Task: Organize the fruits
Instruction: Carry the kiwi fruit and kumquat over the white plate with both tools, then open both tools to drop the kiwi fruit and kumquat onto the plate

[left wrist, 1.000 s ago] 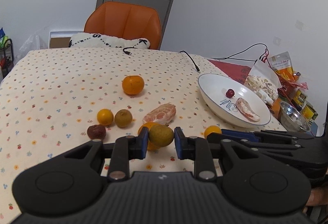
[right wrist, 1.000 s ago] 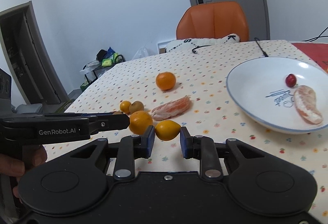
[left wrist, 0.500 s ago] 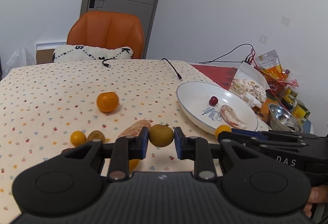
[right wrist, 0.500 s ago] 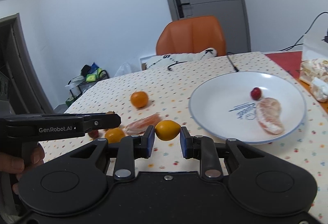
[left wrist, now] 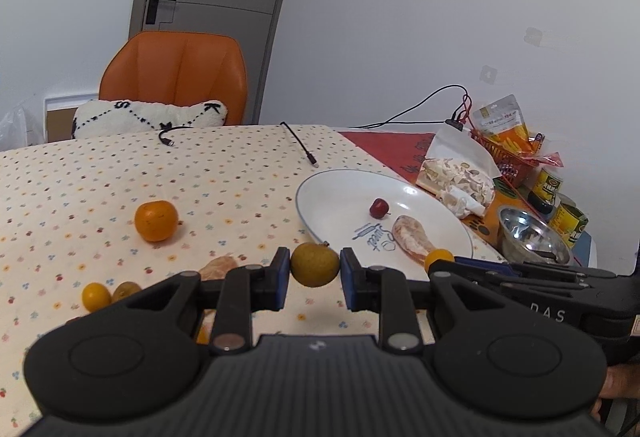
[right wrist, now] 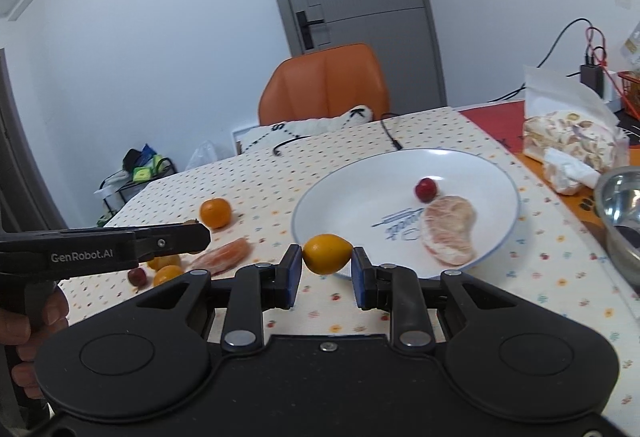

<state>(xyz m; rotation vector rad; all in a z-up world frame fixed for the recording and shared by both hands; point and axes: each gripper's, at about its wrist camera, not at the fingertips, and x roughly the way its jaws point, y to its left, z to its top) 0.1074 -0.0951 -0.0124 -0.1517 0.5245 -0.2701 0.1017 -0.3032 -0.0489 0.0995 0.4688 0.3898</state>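
Two small fruits are sitting pinched in your fingers, one per tool. Your left gripper (left wrist: 315,269) is clamping a round, dull brownish-green fruit (left wrist: 314,264) with a matte, faintly speckled skin between its blue pads, holding it in the air above the dotted cloth of the worktop (left wrist: 224,173). Your right gripper (right wrist: 327,268) is squeezing a smooth, glossy yellow-orange kumquat (right wrist: 327,253), oval with a slight point, just at the near rim of the white plate (right wrist: 340,193). Both tools are pointing gently downward and running roughly side by side, each one's black arm showing in the other's view. On the glazed, blue-rimmed plate, a tiny shiny red fruit (right wrist: 425,189) and a pale, fibrous peeled citrus piece (right wrist: 450,229) are lying close together. Out on the cloth, a dimpled round orange (left wrist: 156,220), another peeled segment (right wrist: 224,256) and several small fruits are resting loose. Beyond them, an orange chair (left wrist: 176,73) is standing at the far edge.
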